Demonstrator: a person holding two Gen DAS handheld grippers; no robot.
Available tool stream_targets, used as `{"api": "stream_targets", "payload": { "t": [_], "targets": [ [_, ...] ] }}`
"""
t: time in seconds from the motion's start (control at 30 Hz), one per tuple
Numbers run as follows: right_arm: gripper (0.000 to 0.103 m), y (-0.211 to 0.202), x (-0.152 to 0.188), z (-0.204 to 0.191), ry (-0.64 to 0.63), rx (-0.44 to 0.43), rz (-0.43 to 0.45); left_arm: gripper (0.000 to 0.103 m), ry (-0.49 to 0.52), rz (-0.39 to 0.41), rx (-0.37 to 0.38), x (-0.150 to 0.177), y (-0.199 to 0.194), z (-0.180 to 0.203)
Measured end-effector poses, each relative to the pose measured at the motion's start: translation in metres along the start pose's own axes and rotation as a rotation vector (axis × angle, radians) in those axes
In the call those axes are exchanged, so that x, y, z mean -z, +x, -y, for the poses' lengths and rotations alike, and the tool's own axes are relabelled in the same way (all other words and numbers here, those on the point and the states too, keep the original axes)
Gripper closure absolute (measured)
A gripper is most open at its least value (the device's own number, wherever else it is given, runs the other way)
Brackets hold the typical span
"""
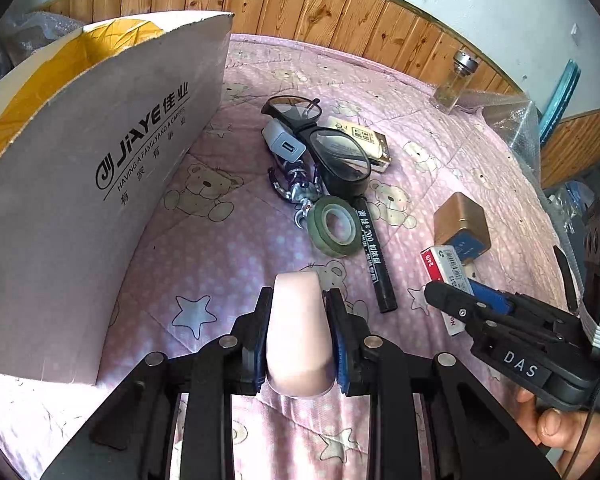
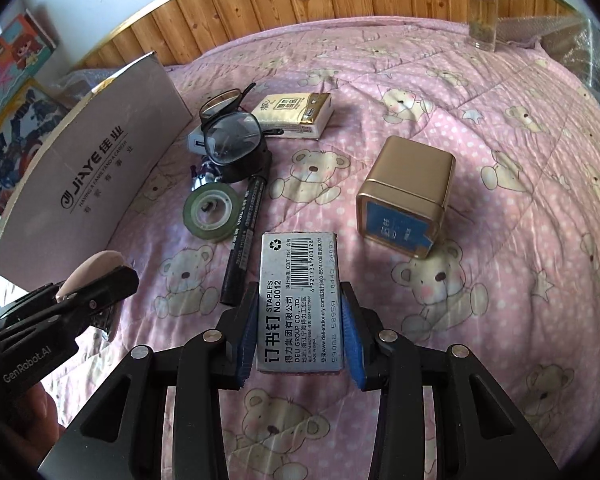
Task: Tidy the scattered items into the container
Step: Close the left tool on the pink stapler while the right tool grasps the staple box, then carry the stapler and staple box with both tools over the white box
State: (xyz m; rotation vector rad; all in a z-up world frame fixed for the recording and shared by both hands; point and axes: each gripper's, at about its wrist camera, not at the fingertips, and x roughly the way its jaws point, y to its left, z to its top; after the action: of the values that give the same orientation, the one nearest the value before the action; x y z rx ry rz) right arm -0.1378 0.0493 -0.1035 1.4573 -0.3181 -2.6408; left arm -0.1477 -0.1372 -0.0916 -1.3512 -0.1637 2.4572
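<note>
Setting: a pink quilt (image 2: 480, 128) printed with teddy bears and stars is spread under everything, with wood panelling behind it.
Left gripper (image 1: 299, 304): its two black fingers with blue pads are pressed against the sides of a pale pink rounded block (image 1: 298, 340), which is held lengthwise between them, above the quilt.
Right gripper (image 2: 300, 300): its fingers are closed on the long sides of a grey staple box (image 2: 300, 300) printed "STAPLES No.0012"; whether the box is lifted or resting on the quilt cannot be told.
Container: a cardboard box (image 1: 80, 184) marked "JIAYE" is seen at the left, open at the top, with a yellow lining inside; its near wall stands just left of the left gripper.
Scattered pile: black-framed glasses (image 1: 332, 152), a white charger plug (image 1: 282, 142), a metal keyring clasp (image 1: 296, 188), a green tape roll (image 1: 333, 226) and a black marker (image 1: 374, 256) are grouped closely near the box, several touching or overlapping.
Tissue pack: a small pack (image 2: 296, 114) is lying just behind the glasses.
Gold tin (image 2: 406, 202): it is set on the quilt to the right of the pile, apart from it.
Glass jar (image 2: 482, 8): it is standing upright at the far edge of the quilt.
Person: a hand (image 1: 564, 428) is seen gripping the right gripper's handle.
</note>
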Motion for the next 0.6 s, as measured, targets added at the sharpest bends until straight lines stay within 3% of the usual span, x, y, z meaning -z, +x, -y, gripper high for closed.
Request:
{"api": "stream_targets", "payload": {
  "t": [0.6],
  "targets": [
    [0.064,-0.054,0.034,-0.046,-0.031,-0.033,0.066,0.076,0.034,0.115,0.052,0.020,-0.076,0.014]
  ]
}}
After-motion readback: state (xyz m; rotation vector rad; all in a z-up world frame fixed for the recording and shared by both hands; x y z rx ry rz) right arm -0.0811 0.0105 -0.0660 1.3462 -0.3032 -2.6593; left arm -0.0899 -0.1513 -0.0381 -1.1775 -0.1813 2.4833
